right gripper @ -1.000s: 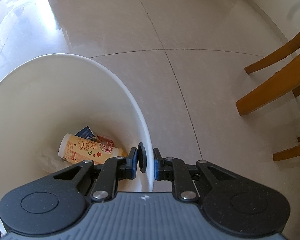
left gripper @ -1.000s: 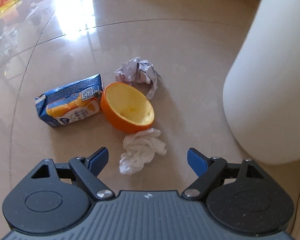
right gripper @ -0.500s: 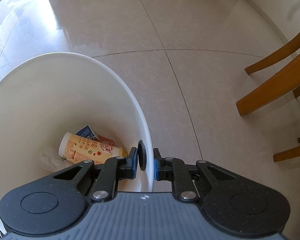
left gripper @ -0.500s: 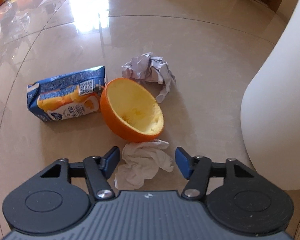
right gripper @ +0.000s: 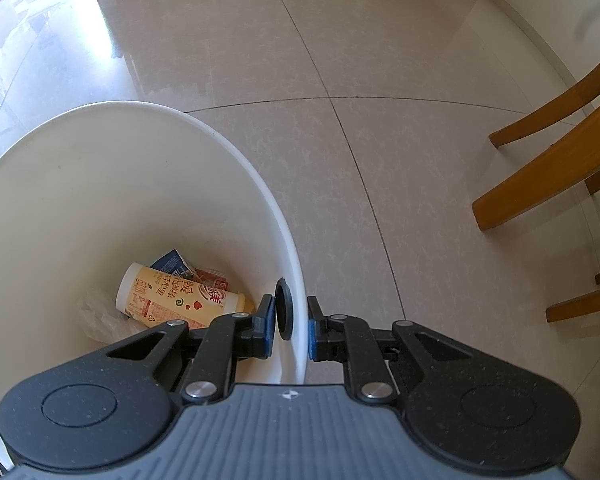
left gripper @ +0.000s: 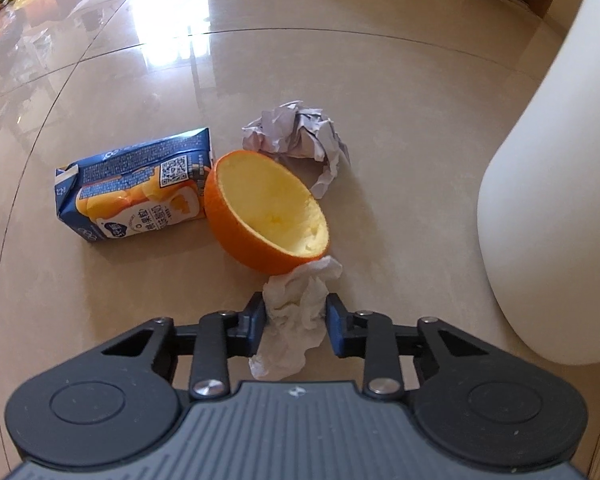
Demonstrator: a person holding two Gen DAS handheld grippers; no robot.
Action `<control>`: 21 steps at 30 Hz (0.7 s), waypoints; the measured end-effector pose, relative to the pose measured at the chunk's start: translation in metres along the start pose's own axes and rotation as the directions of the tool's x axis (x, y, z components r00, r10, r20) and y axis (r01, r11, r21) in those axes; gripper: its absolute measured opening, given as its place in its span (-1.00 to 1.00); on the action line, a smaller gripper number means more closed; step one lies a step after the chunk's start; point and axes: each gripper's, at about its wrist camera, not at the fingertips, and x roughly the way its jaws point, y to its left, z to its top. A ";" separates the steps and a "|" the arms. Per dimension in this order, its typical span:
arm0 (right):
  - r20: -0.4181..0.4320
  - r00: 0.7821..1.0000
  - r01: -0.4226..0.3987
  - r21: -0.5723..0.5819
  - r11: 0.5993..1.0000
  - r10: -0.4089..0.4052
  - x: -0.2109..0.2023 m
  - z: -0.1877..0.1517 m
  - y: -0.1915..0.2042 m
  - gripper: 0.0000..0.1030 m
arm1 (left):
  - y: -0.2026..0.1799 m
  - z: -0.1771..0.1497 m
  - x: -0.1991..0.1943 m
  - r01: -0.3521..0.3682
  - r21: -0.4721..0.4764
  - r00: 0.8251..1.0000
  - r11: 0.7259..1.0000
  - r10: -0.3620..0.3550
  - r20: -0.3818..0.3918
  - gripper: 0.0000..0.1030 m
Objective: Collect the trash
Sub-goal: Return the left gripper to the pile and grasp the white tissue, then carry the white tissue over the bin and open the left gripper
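A: Since the earlier frame, the left gripper (left gripper: pixel 296 322) has drawn its jaws in from a wide spread; they are closing on the white tissue (left gripper: pixel 294 320), which sits between them with both blue pads against its sides, low in the centre of the frame.

B: What lies around it?

A: Just above the tissue, touching its top edge, is a hollowed orange half (left gripper: pixel 266 212), open side up. A blue juice carton (left gripper: pixel 134 192) lies on its side to the left, against the orange. A crumpled ball of paper (left gripper: pixel 300 140) rests behind the orange, at mid-frame. All sit on a glossy beige tile floor (left gripper: pixel 400 100).

B: And the bin?

A: A white bin (right gripper: pixel 100 184) fills the right edge of the left view. In the right view, the right gripper (right gripper: pixel 290 326) pinches the bin's rim, one jaw inside, one outside. At the bottom lie a yellow cup (right gripper: pixel 176 300), a carton corner and what may be clear plastic, hard to tell. Wooden chair legs (right gripper: pixel 548 168) stand at the right.
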 end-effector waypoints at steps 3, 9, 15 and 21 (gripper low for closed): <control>0.001 1.000 0.002 -0.004 1.000 -0.002 0.000 0.000 0.000 -0.64 | 0.004 0.002 -0.002 0.012 0.010 1.000 1.000 -0.012 -0.006 -0.51; -0.002 1.000 0.005 0.000 1.000 -0.005 0.001 0.000 -0.001 -0.64 | 0.005 -0.001 -0.011 0.023 0.052 0.999 0.998 -0.022 -0.026 -0.56; -0.004 1.000 0.008 0.002 1.000 -0.008 0.000 0.001 0.000 -0.64 | 0.008 -0.001 -0.028 0.054 0.080 0.998 0.995 -0.050 -0.048 -0.58; -0.006 1.000 0.019 -0.006 1.000 -0.019 0.001 0.001 0.002 -0.63 | 0.000 0.003 -0.057 0.096 0.159 0.993 0.983 -0.083 -0.084 -0.58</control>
